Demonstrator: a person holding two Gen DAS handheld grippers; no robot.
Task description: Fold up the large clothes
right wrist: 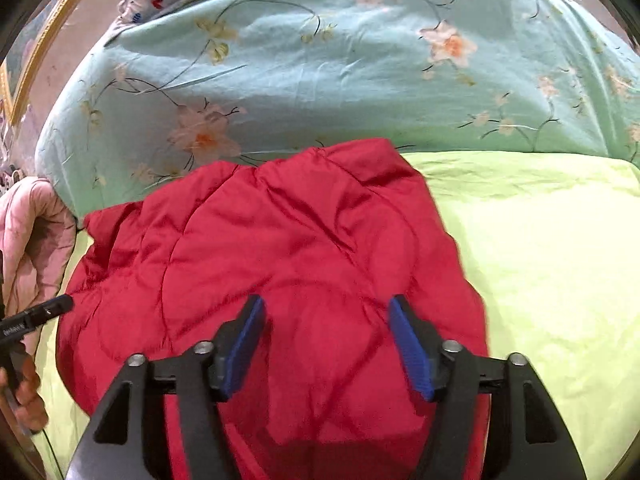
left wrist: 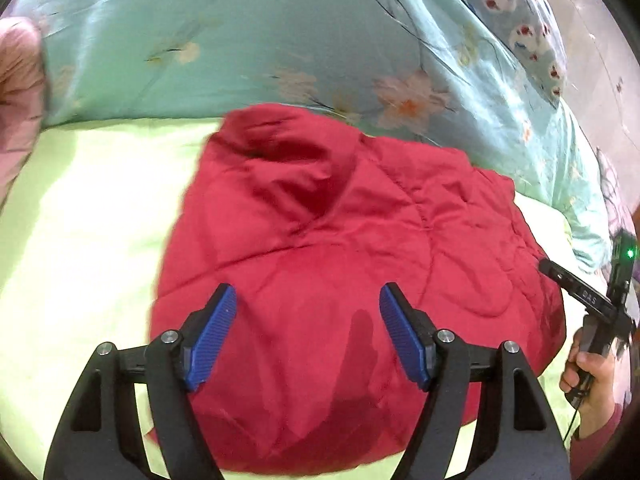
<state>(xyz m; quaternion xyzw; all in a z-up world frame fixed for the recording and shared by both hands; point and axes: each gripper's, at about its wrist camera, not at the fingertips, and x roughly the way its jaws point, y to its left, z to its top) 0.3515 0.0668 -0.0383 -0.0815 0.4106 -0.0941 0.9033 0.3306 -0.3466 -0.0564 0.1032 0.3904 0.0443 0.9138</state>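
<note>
A red quilted jacket (left wrist: pixel 340 264) lies bunched in a folded heap on the light green bed sheet (left wrist: pixel 80 220). My left gripper (left wrist: pixel 308 292) hovers over its near part, open, with only jacket fabric showing below the blue pads and nothing pinched. At that view's right edge a hand (left wrist: pixel 588 372) holds the other tool beside the jacket's right side. My right gripper (right wrist: pixel 326 304) is also open above the red jacket (right wrist: pixel 280 248), with nothing between its pads. The left tool's black finger (right wrist: pixel 40 314) shows at the left edge, at the jacket's border.
A teal floral duvet (right wrist: pixel 320 72) is piled behind the jacket, touching its far edge. A pink quilted cloth (right wrist: pixel 32 232) lies by one end of the duvet. A pillow with a red and blue print (left wrist: pixel 520 24) sits beyond. Green sheet (right wrist: pixel 540 260) spreads on one side of the jacket.
</note>
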